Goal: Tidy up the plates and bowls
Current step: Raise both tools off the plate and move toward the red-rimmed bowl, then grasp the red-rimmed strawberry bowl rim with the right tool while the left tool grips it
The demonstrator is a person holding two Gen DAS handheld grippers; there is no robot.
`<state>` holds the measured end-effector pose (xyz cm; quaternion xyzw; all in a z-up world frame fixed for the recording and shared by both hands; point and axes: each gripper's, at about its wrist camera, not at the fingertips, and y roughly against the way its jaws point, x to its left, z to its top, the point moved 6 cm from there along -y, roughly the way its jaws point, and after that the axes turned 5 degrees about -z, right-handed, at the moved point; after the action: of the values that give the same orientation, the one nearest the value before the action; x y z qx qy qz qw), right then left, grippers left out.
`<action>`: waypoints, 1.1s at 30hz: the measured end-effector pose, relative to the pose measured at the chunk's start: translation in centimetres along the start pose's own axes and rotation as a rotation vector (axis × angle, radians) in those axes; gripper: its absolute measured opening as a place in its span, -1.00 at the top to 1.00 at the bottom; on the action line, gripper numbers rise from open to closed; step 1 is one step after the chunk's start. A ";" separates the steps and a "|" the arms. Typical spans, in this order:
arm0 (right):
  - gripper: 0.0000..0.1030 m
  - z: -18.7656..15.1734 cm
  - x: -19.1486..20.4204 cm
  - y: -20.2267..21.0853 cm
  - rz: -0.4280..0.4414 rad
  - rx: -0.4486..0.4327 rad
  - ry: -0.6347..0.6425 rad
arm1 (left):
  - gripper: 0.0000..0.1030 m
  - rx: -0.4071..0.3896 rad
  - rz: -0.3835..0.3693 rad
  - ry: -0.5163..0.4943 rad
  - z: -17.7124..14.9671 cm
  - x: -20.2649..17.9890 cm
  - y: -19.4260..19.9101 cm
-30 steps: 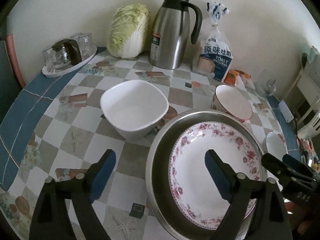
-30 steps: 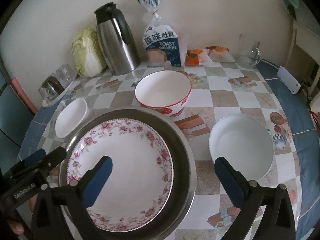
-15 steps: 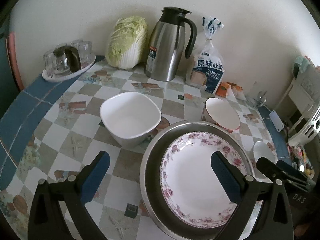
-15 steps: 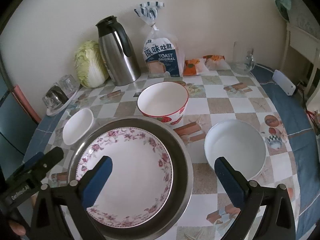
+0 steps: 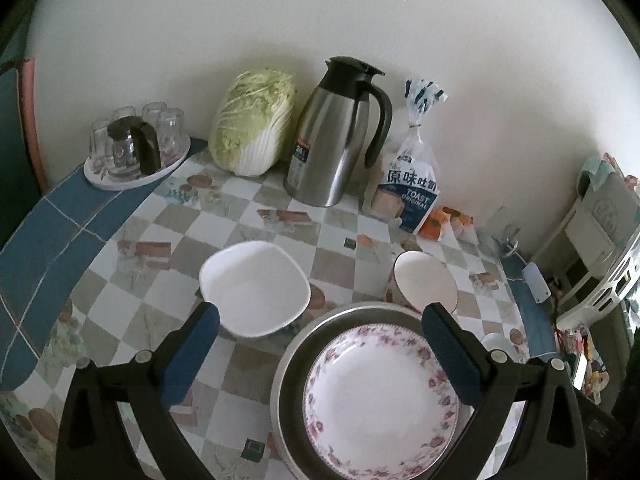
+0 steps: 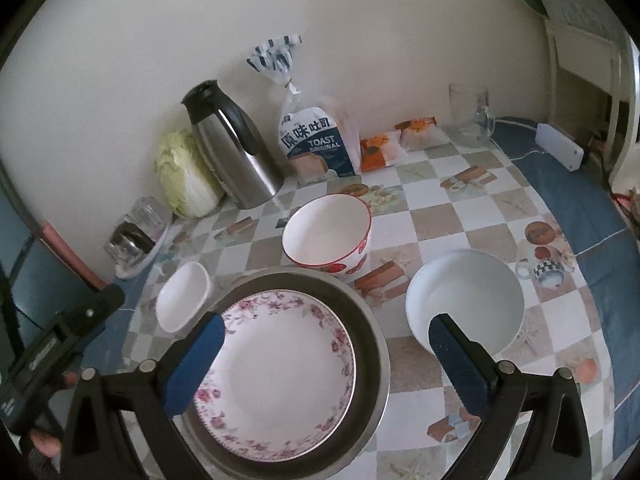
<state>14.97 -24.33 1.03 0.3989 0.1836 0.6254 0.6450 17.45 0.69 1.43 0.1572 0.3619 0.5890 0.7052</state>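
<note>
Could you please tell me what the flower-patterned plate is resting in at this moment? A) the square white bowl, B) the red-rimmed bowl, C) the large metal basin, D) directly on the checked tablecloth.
C: the flower-patterned plate lies inside the large metal basin, whose grey wall rings it all round, while the square white bowl and the red-rimmed bowl stand empty beside it.

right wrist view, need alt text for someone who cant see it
An open hand-held gripper hovers over a floral plate sitting inside a steel basin on a checkered table. Three white bowls surround the basin; a thermos, cabbage and bread bag line the wall.
</note>
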 end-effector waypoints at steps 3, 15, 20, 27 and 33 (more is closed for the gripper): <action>-1.00 0.9 -0.5 1.8 -0.027 -0.023 -0.008 | -0.96 0.000 0.007 -0.019 1.0 -0.7 0.4; -1.00 7.9 -2.0 10.7 -0.144 -0.084 -0.012 | -0.96 0.009 -0.039 -0.086 5.3 -3.8 2.5; -1.00 11.7 -2.0 12.5 -0.141 -0.074 -0.029 | -0.96 0.074 -0.051 -0.102 7.4 -4.8 1.7; -1.00 14.8 -1.3 10.5 -0.179 0.016 -0.011 | -0.96 0.157 -0.065 -0.110 9.2 -5.5 -0.6; -1.00 15.5 -0.9 4.9 -0.186 0.110 -0.002 | -0.96 0.177 -0.082 -0.169 10.8 -7.2 -2.4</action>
<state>23.02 -30.08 13.97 0.4156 0.2532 0.5515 0.6775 26.37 -4.53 9.70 0.2529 0.3581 0.5100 0.7401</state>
